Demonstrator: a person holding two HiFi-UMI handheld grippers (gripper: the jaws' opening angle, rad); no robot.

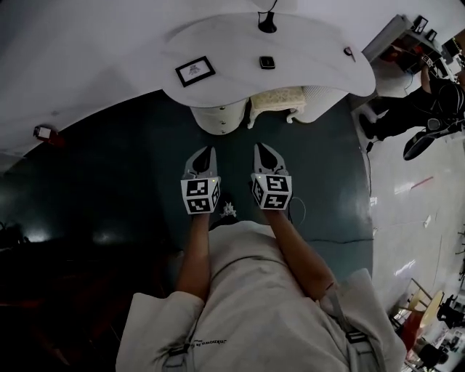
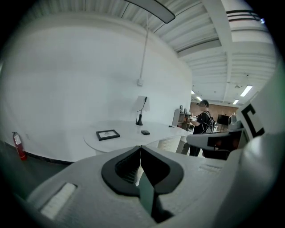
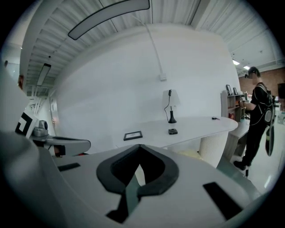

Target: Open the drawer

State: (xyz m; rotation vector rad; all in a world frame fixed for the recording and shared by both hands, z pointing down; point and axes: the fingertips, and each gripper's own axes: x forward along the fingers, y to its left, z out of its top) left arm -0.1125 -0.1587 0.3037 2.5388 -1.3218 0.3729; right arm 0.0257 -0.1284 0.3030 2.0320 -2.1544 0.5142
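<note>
A white curved desk (image 1: 305, 54) stands ahead against the wall, on a ribbed white pedestal (image 1: 218, 116). I cannot make out a drawer front in any view. My left gripper (image 1: 205, 156) and right gripper (image 1: 263, 152) are held side by side over the dark floor, short of the desk and pointing at it. Both are shut with nothing between their jaws. In the left gripper view the left gripper (image 2: 140, 147) has its black pads closed together below the desk (image 2: 129, 138). The right gripper (image 3: 140, 145) looks the same in its own view, under the desk (image 3: 196, 127).
On the desk lie a black picture frame (image 1: 195, 70), a small black object (image 1: 267, 62) and a lamp base (image 1: 267, 22). A cream stool (image 1: 276, 100) sits under it. A person (image 1: 429, 102) stands at the far right by shelves. A red extinguisher (image 2: 18, 146) is at the left wall.
</note>
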